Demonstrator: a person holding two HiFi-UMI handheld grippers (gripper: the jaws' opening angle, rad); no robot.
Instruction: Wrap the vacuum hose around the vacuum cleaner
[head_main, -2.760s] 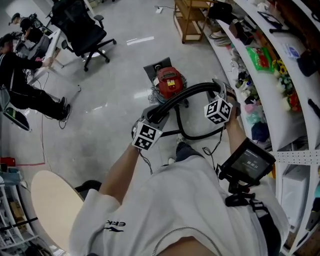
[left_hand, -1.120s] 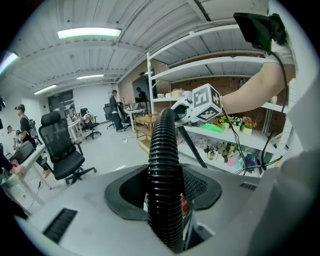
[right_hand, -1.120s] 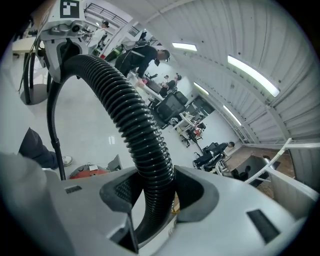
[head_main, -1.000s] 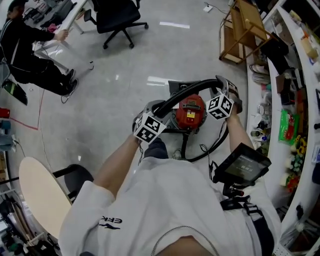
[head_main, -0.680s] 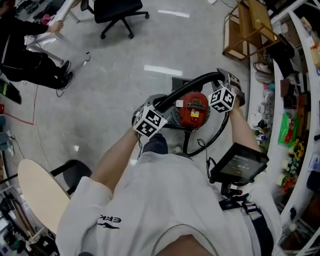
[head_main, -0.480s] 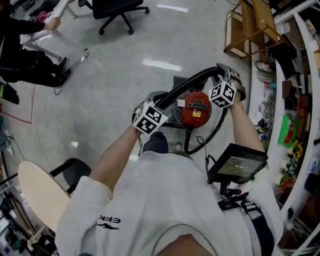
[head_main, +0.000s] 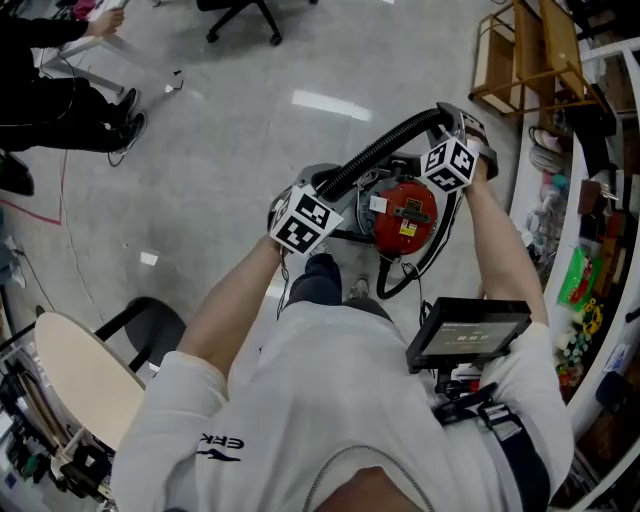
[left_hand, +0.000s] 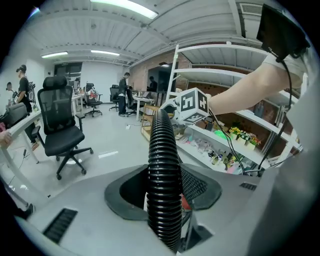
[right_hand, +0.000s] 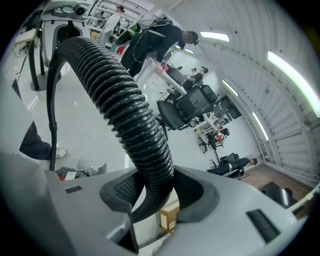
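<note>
Found the hose (head_main: 385, 150) gripped at two places: left claw (head_main: 318, 198) clamped on it at the lower end of the raised span, right claw (head_main: 455, 135) clamped on it at the upper bend. Confirmed both grips in the gripper views, with ribbed black tubing seated between the pads and filling each gap. Located the raised span as an arch above and just behind the red vacuum (head_main: 405, 215), standing on the floor (head_main: 230, 130) between the claws and close to the feet. Noted a thinner black loop (head_main: 430, 262) hanging down the vacuum's right side and round its near side; cord or hose not determined. Judged the step in hand as carrying the hose round the body, with no turn yet snug. Judged the next move to call for lowering the arch against the body, drawing out slack, then regripping further along with one claw while holding tension with the other. Flagged a risk of tipping the vacuum or letting the turn spring off.
</note>
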